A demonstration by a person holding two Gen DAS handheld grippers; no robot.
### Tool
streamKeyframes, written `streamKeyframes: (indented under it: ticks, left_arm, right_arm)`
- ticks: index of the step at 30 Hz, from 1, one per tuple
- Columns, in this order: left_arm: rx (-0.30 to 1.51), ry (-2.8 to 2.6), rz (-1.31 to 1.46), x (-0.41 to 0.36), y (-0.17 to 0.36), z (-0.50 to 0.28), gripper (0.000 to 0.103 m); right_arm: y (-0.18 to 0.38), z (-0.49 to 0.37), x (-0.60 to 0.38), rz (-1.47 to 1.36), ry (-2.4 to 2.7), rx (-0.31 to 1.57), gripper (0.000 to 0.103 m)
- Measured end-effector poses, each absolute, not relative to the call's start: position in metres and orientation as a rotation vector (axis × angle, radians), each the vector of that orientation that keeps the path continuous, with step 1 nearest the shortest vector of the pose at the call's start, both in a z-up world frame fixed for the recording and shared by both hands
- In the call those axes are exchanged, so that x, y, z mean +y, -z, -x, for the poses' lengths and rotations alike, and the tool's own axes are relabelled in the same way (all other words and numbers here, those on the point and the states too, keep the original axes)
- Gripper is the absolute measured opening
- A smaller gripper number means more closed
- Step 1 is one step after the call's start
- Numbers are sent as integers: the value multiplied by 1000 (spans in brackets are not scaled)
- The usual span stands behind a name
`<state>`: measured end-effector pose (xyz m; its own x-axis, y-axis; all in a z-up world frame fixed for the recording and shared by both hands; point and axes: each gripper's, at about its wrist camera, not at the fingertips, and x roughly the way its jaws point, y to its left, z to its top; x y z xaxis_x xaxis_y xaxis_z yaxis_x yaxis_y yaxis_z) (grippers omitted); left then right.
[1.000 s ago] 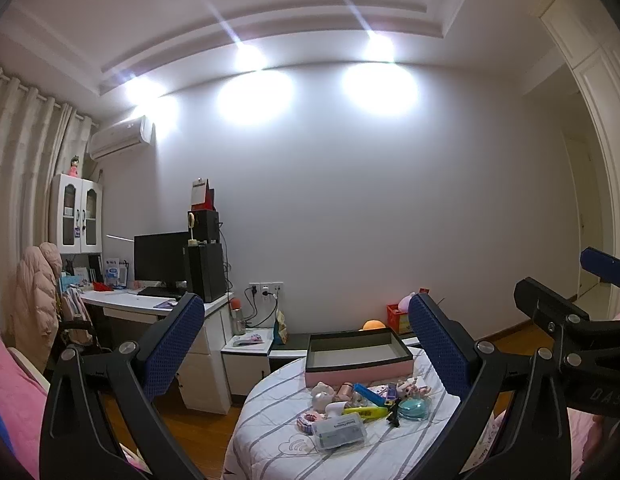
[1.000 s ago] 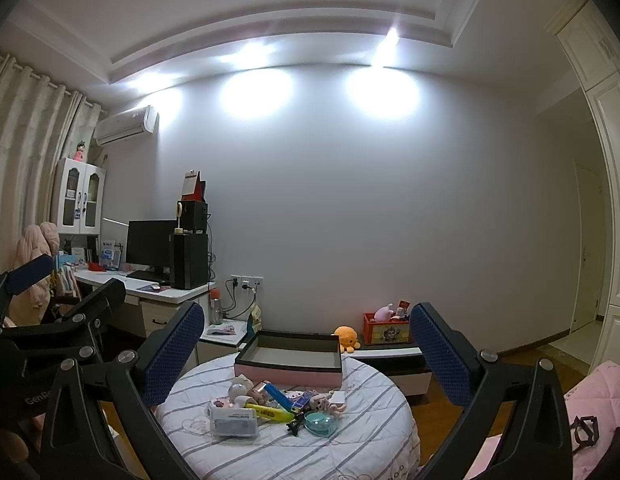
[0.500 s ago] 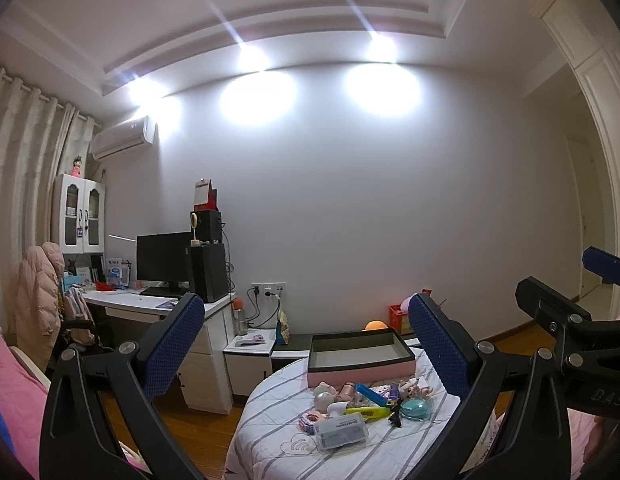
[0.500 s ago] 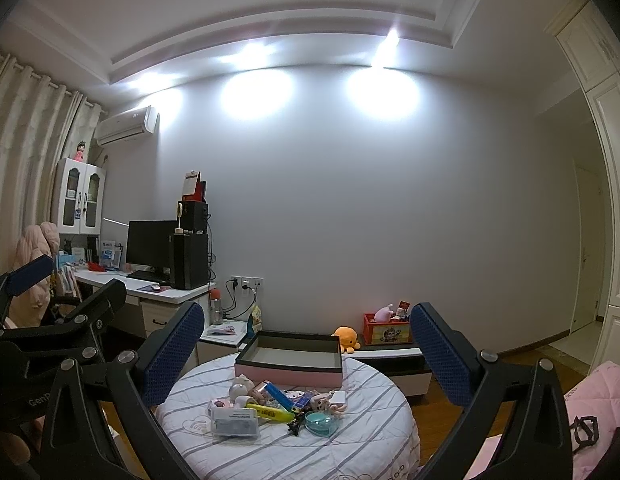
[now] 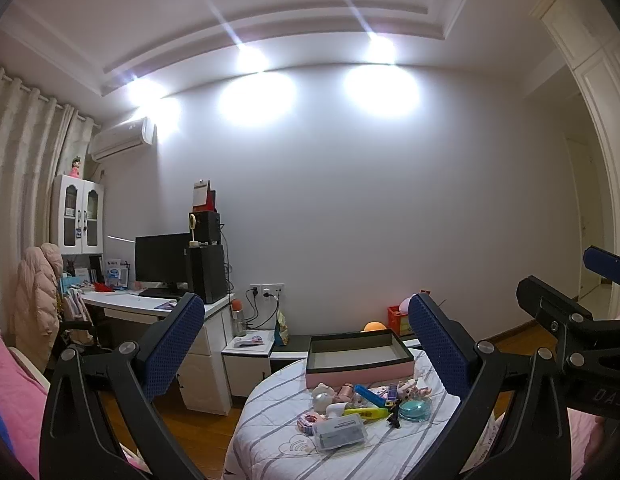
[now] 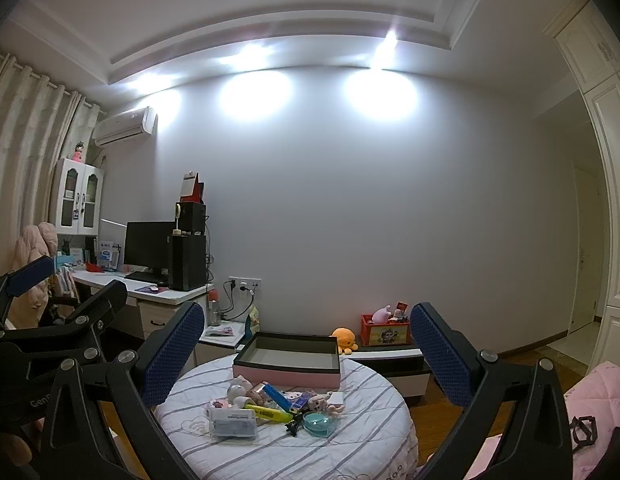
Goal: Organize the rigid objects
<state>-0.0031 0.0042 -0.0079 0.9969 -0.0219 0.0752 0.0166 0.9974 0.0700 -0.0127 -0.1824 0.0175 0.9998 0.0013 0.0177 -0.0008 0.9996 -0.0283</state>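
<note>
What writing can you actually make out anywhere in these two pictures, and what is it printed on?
"DAS", cut off at the frame edge: on the right gripper body, seen from the left wrist view.
"Gen", partly hidden: on the left gripper body, seen from the right wrist view.
Label on the clear plastic case: too small to read.
Box on the desk, air conditioner badge: blurred.

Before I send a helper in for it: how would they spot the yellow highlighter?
Find the round striped table in mid-room, with the open pink box at its back. In the clutter before the box lies the yellow highlighter, flat, beside a clear plastic case: the only long bright yellow thing there.
</note>
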Motion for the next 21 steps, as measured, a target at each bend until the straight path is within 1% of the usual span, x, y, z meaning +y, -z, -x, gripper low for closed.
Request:
streamKeyframes:
  ticks: [21]
  left_arm:
    - [-77, 17, -70, 4, 8, 4, 103]
  right_arm:
    - [-17, 13, -183, 30, -1, -17, 103]
